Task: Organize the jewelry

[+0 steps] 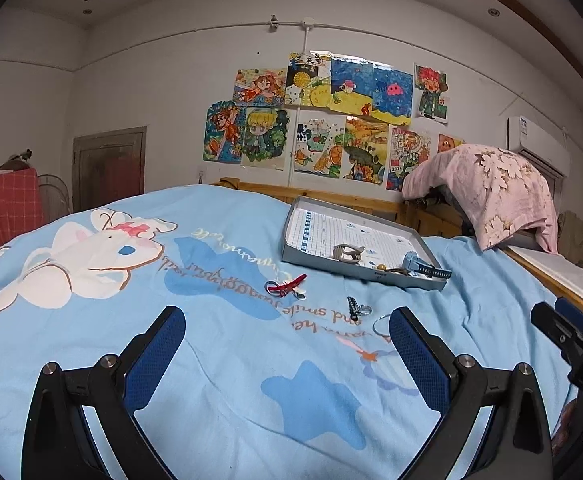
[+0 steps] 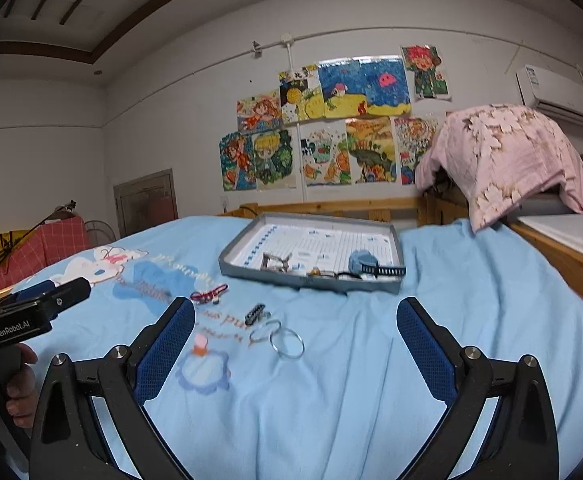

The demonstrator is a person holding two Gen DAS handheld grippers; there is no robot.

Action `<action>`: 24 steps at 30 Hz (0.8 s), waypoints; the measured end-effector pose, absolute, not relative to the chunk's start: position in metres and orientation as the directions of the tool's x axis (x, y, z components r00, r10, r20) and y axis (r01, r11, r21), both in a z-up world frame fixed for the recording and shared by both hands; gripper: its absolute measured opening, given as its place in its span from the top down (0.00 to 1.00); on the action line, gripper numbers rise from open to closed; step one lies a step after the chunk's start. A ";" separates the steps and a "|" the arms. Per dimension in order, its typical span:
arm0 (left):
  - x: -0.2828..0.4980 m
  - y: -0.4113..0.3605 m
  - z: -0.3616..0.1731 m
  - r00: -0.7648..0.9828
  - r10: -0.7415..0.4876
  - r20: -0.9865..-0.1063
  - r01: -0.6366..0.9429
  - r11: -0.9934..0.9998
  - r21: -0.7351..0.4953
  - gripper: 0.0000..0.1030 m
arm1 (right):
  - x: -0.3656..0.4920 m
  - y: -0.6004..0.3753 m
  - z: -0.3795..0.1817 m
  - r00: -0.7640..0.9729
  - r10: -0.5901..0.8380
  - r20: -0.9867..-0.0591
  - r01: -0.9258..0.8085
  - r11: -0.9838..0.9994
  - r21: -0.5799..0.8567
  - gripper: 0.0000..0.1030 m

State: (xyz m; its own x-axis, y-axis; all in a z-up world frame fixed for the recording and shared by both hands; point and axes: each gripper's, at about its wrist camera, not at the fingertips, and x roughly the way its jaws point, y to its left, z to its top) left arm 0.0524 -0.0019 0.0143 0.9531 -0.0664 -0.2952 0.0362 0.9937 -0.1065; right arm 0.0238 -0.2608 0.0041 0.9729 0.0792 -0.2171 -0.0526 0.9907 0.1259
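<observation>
A shallow grey tray (image 1: 355, 272) (image 2: 307, 280) lies on the blue bedspread and holds a blue watch (image 1: 421, 266) (image 2: 365, 264), a grey clip (image 1: 347, 254) (image 2: 275, 262) and small bits. In front of it lie a red hair clip (image 1: 287, 285) (image 2: 209, 295), a black beaded piece (image 1: 353, 309) (image 2: 254, 313) and thin silver bangles (image 2: 287, 340) (image 1: 381, 325). My left gripper (image 1: 287, 338) hovers open above the bed, short of these pieces. My right gripper (image 2: 295, 332) is open too, with the bangles between its fingertips in view but farther ahead.
The bed's wooden headboard (image 2: 331, 206) and side rail (image 2: 563, 256) run behind and to the right of the tray. A pink flowered cloth (image 2: 507, 156) drapes over something at the back right. A hand holds the left gripper's handle (image 2: 15, 384) at the left edge.
</observation>
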 end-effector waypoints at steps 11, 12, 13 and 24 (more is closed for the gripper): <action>0.066 -0.004 0.008 0.944 -0.078 -0.320 0.047 0.994 -0.102 0.00 | 0.032 -0.269 0.010 0.975 0.058 -0.215 -0.032 0.992 0.121 0.04; 0.068 -0.004 0.009 0.943 -0.080 -0.322 0.049 0.993 -0.103 0.00 | 0.033 -0.269 0.010 0.975 0.058 -0.216 -0.032 0.992 0.121 0.04; 0.071 -0.004 0.009 0.943 -0.081 -0.323 0.050 0.993 -0.103 0.00 | 0.035 -0.269 0.011 0.974 0.060 -0.217 -0.034 0.992 0.121 0.04; 0.121 -0.018 0.035 0.949 -0.104 -0.297 0.098 0.995 -0.033 0.00 | 0.073 -0.274 0.043 0.979 0.067 -0.191 -0.065 0.998 0.016 0.04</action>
